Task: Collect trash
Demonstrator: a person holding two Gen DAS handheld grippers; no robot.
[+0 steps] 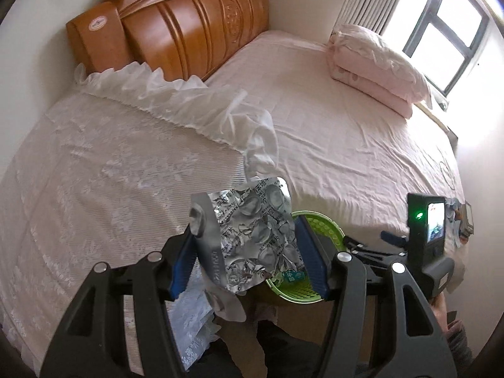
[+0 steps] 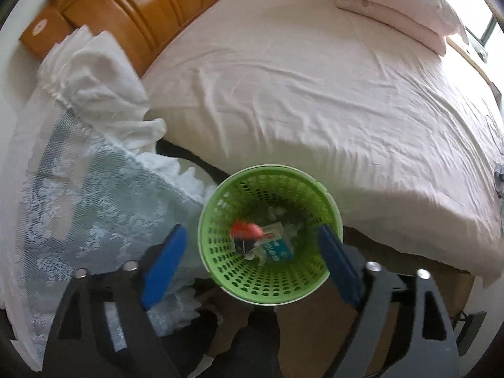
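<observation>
My left gripper (image 1: pixel 245 245) is shut on a crumpled silver foil pill blister pack (image 1: pixel 249 236) and holds it above and just left of the green perforated basket (image 1: pixel 318 223). In the right wrist view the green basket (image 2: pixel 271 280) stands on the floor by the bed's edge, right below my right gripper (image 2: pixel 252 249), which is open and empty with its blue pads either side of the rim. Inside the basket lie a red and black piece (image 2: pixel 245 233) and a teal and white packet (image 2: pixel 277 245). The right gripper's body with a small screen (image 1: pixel 431 236) shows in the left wrist view.
A bed with a pink sheet (image 1: pixel 330 126) fills the view, with a wooden headboard (image 1: pixel 189 25) and folded pink bedding (image 1: pixel 375 63) near the window. A white lace cover (image 1: pixel 110 173) with a ruffled edge drapes the left side. Some small items (image 1: pixel 456 220) lie at the bed's right edge.
</observation>
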